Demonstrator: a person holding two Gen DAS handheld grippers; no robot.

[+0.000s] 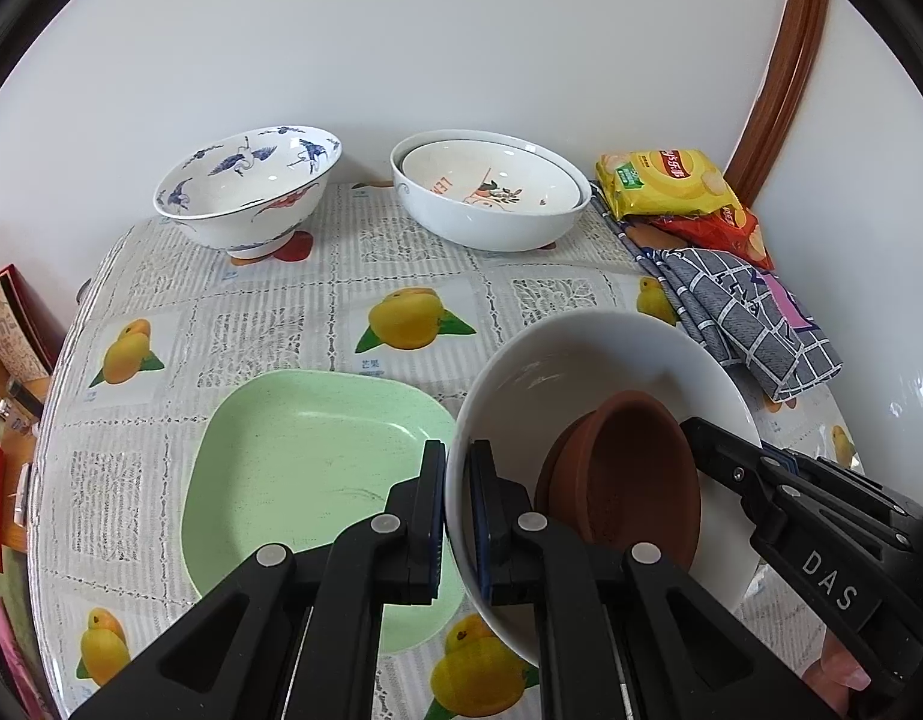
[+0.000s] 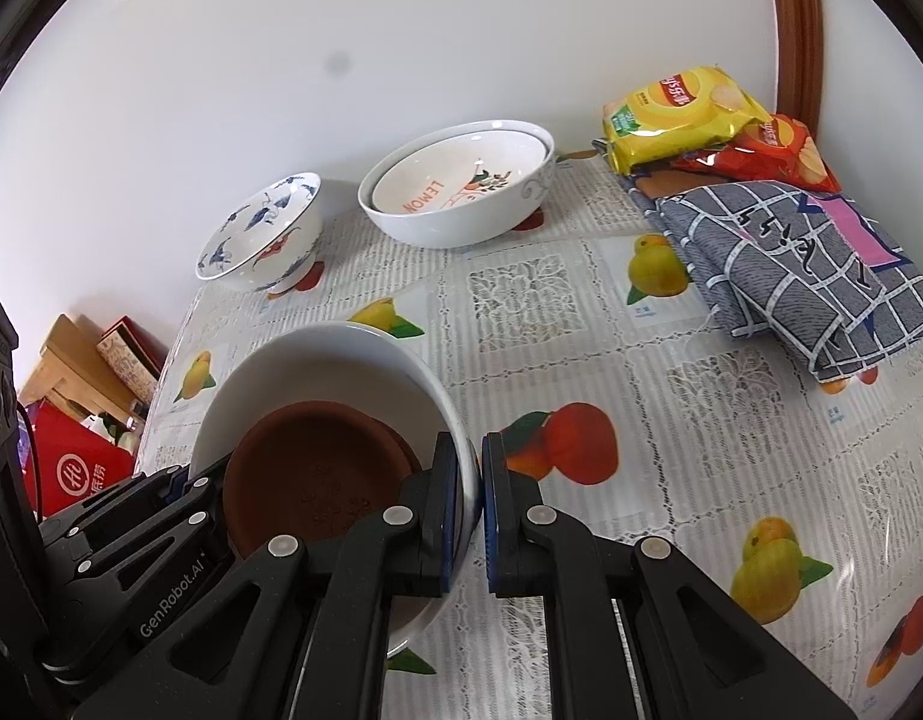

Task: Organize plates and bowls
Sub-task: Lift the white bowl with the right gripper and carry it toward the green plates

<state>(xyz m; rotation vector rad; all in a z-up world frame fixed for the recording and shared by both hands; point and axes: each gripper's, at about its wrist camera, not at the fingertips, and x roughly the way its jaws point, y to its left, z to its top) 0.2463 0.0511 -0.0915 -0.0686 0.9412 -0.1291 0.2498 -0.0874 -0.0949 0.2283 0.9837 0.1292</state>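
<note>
1. Gripping the white bowl (image 1: 587,360) from both sides: the left gripper (image 1: 458,516) is clamped on its left rim, one finger inside and one outside, and the right gripper (image 2: 470,504) is pinched on the opposite rim the same way. The bowl sits tilted at the near edge of the table (image 1: 341,276), two brown dishes (image 1: 629,474) nested inside it.
2. Just left of it the green plate (image 1: 305,456) lies flat and alone, so I judge it not yet stacked.
3. Along the far edge, the crane bowl (image 1: 245,192) stands by itself, and the lemon bowl (image 1: 491,180) already rests inside a big bowl (image 1: 491,222). Sorting looks roughly half done.
4. Readable writing: "DAS" and "GenRobot.AI" on the grippers, "LEMON" in the lemon bowl. The chip bags (image 2: 689,114) at the far right corner, beside a checked cloth (image 2: 803,264), carry print too small to read.
</note>
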